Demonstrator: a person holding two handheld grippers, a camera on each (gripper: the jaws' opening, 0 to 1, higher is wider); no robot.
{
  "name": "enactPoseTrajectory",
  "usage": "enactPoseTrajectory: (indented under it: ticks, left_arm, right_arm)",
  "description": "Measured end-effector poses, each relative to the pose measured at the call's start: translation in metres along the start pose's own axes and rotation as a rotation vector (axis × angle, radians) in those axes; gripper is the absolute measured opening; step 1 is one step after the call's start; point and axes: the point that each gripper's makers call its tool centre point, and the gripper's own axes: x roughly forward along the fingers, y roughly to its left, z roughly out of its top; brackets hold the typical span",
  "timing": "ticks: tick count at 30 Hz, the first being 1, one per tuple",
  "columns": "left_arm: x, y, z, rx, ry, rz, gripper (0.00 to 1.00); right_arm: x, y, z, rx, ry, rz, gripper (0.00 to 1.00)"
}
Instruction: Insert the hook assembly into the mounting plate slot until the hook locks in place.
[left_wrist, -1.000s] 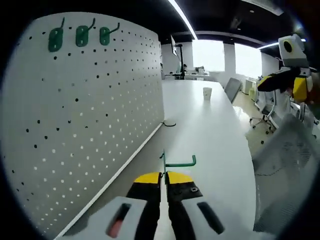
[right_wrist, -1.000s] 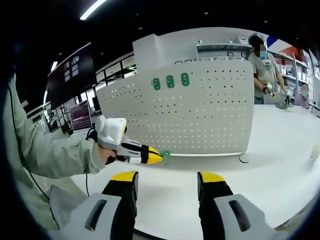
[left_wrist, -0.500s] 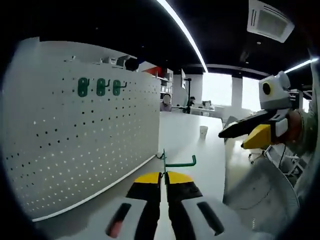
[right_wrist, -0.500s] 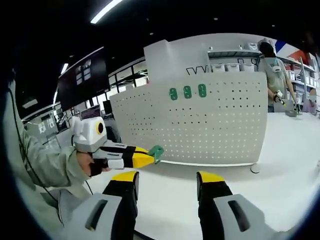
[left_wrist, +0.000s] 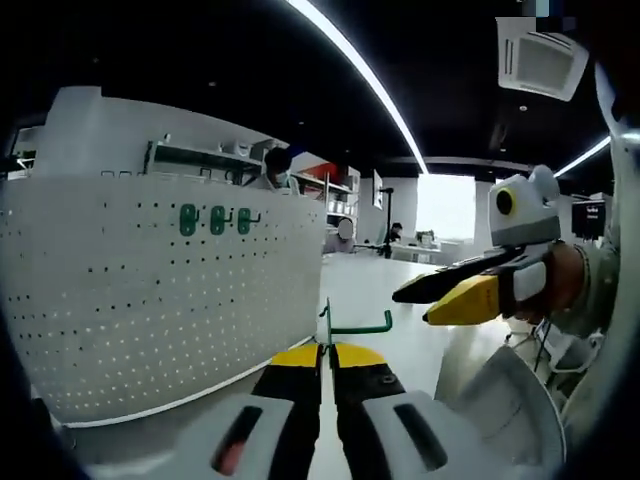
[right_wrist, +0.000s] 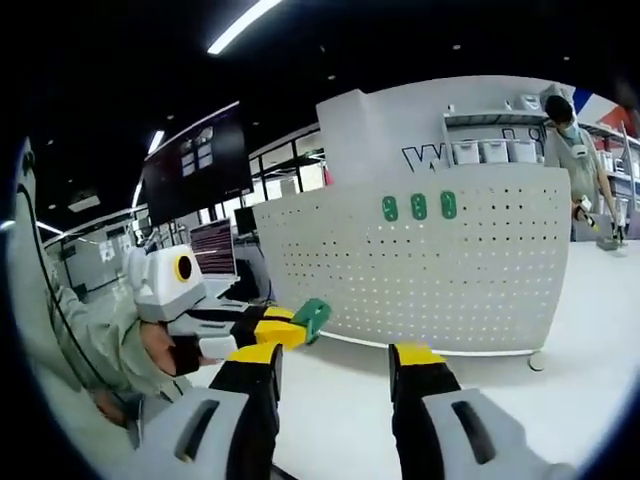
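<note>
My left gripper (left_wrist: 327, 347) is shut on a green hook assembly (left_wrist: 352, 324), whose plate stands up between the jaws and whose wire arm points right. In the right gripper view that same hook (right_wrist: 311, 318) sticks out of the left gripper (right_wrist: 292, 327), which a hand holds at the left. The white pegboard mounting plate (left_wrist: 150, 300) stands upright on the table, with three green hooks (left_wrist: 215, 220) fixed near its top edge. They appear as three green hooks (right_wrist: 418, 207) on the mounting plate (right_wrist: 450, 270) in the right gripper view. My right gripper (right_wrist: 330, 353) is open with nothing between its jaws, seen as the right gripper (left_wrist: 445, 297) at the right.
The white table (right_wrist: 560, 370) stretches around the board's foot. A person (right_wrist: 580, 160) stands behind the board at the right, with shelves behind. A small round thing (right_wrist: 537, 361) lies on the table near the board's right end. A cup (left_wrist: 343, 231) stands far back.
Both views have swung, so the board now faces the left gripper more squarely. The right gripper has come closer in the left gripper view. The left gripper keeps its hold on the hook.
</note>
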Motion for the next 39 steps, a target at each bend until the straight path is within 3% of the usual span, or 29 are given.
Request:
enactPoseTrajectory:
  ticks: [10,18,23,25,39]
  left_arm:
    - [0.001,-0.014,0.019,-0.01,-0.055,-0.018,0.03]
    - [-0.002,-0.02,0.035,0.002,-0.105,-0.02,0.03]
    - [-0.004,-0.025,0.044,0.006,-0.133,-0.021,0.03]
    - [-0.004,-0.025,0.046,0.009,-0.14,-0.022,0.03]
    - [-0.007,-0.028,0.054,0.008,-0.168,-0.011,0.03]
  right_arm:
    - [0.009,0.016,0.02,-0.018,-0.046,0.055,0.36]
    - [0.009,0.018,0.036,0.018,-0.106,0.072,0.26]
    - [0.01,0.021,0.038,0.064,-0.121,0.092,0.22]
    - [0.011,0.026,0.039,0.135,-0.129,0.125,0.17]
    - [0.01,0.028,0.042,0.157,-0.155,0.124,0.03]
